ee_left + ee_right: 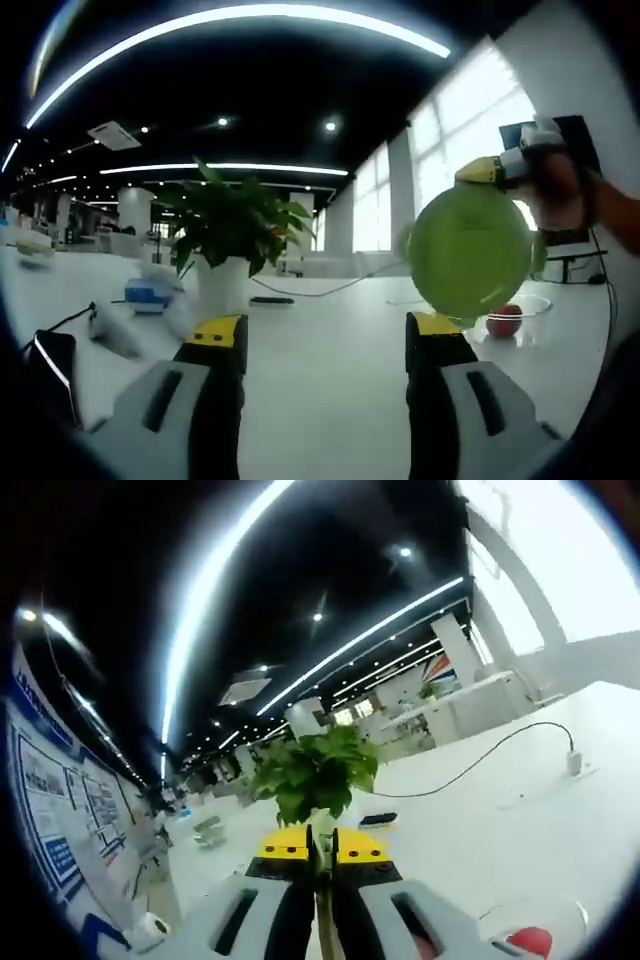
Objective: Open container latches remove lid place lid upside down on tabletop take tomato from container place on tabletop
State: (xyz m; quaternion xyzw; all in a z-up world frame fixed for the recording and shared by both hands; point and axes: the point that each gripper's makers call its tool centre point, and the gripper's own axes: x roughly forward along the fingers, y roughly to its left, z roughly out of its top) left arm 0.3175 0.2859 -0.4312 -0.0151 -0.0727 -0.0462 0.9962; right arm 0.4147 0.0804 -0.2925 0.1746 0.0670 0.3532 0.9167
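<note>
The green lid, light, thin and stiff, is pinched at its rim by the right gripper above the desk. The left gripper is held with jaws spread. The tomato, likely soft, is best grasped gently across its middle.

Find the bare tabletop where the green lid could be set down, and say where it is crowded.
Free: the white tabletop between the potted plant and the tomato. Crowded: around the tomato's clear container, and left of the plant near the blue item.

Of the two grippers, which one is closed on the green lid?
The right gripper, seen in the left gripper view holding the green lid up above the table. The left gripper is open and empty.
</note>
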